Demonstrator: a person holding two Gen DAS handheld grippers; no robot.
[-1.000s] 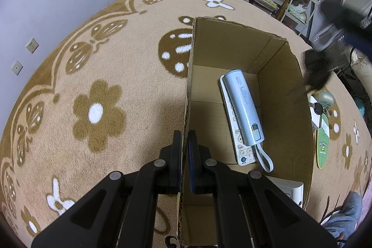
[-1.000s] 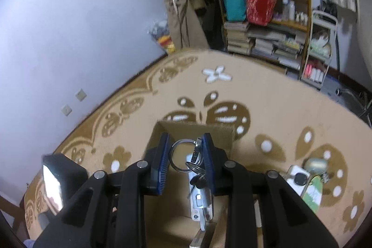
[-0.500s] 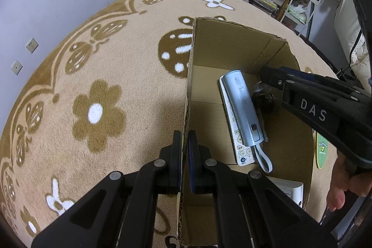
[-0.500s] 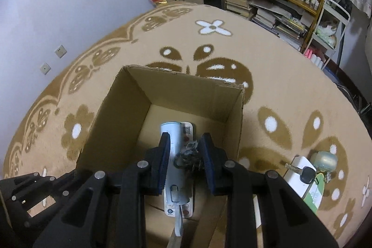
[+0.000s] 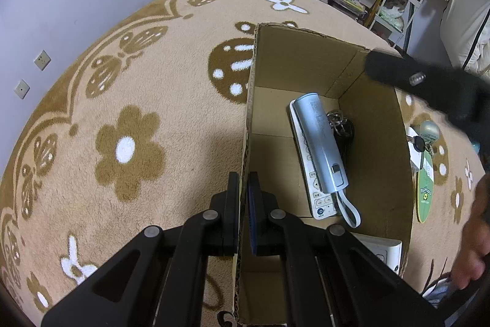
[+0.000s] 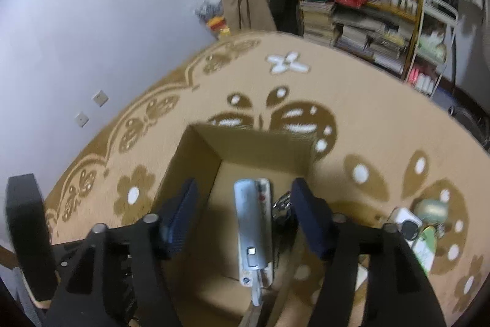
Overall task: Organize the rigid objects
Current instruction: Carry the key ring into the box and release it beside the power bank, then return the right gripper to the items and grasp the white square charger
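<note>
The left gripper (image 5: 243, 204) is clamped on the left wall of the box (image 5: 251, 100), which is thereby steadied on the rug (image 5: 137, 81). Inside the box, a phone (image 5: 321, 143) is laid along the floor, and the keys (image 5: 340, 124) are seen just to its right, touching it. Above the box, the right gripper (image 6: 245, 216) is held with its jaws apart; they have just been opening, and nothing is left between them. The keys' drop appears done. Right of the box, on the rug, a car key (image 5: 418, 144) and a green tag (image 5: 425, 186) remain. The next move is judged to call for lifting the right gripper clear and reaching rightward to those.
</note>
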